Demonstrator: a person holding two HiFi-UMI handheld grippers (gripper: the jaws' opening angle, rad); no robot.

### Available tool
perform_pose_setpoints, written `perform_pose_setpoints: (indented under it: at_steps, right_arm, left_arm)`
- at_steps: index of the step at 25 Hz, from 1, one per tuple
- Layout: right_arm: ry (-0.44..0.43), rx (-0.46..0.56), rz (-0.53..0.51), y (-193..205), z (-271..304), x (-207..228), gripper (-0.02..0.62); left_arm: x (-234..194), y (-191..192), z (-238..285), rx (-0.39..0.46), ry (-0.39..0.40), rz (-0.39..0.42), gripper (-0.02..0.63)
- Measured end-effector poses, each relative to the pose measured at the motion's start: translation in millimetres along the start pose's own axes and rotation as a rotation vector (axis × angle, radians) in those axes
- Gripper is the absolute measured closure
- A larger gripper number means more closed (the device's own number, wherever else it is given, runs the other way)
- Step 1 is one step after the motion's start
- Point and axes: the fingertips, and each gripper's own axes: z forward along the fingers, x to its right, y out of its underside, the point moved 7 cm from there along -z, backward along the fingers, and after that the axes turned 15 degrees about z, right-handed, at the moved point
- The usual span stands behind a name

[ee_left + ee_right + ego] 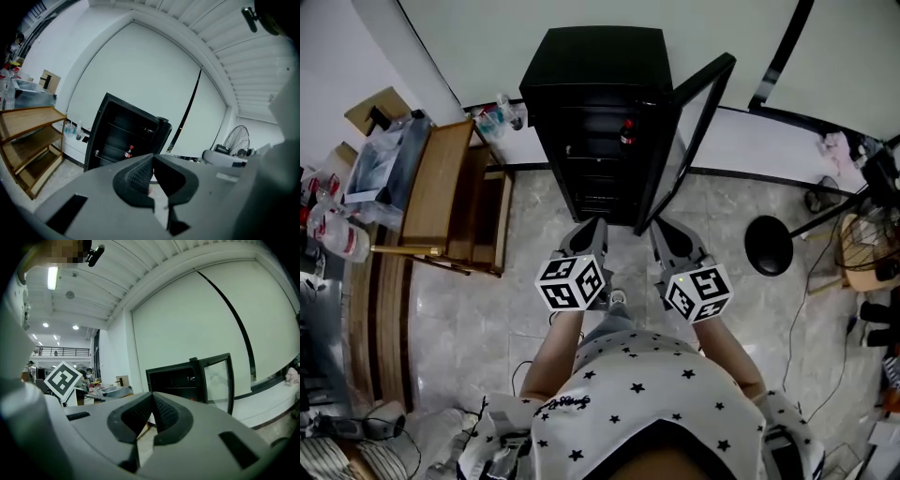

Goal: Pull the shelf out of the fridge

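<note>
The black fridge [592, 122] stands open against the wall, its glass door [689, 131] swung out on its right side; the shelf [117, 140] sits inside the dark cabinet, with a red-capped bottle [128, 152] standing in there too. Both forearms reach forward from the person's body toward the fridge, side by side; the left gripper [589, 230] and the right gripper [661, 230] point at its open front, close to level with the tips dipped a little, short of it and touching nothing. The left gripper's jaws are clenched together with nothing between them, aimed at the lower part of the fridge; the right gripper's jaws are likewise pressed together and empty, aimed near the door's hinge edge. A wooden rack [441, 187] stands to the left of the fridge.
</note>
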Motion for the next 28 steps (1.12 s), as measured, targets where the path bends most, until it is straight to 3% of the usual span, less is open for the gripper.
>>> perform_pose_setpoints:
  at_steps: [21,28]
  right_arm:
    - [0.037,-0.008,-0.005,-20,121,33,0.601]
    - [0.041,-0.027,0.003,-18,134,40,0.601]
  left_arm:
    - [-90,-25,106,-0.012,0.033,-0.032,0.595]
    - [-107,-25,136,0.014,0.028,-0.126,0.595]
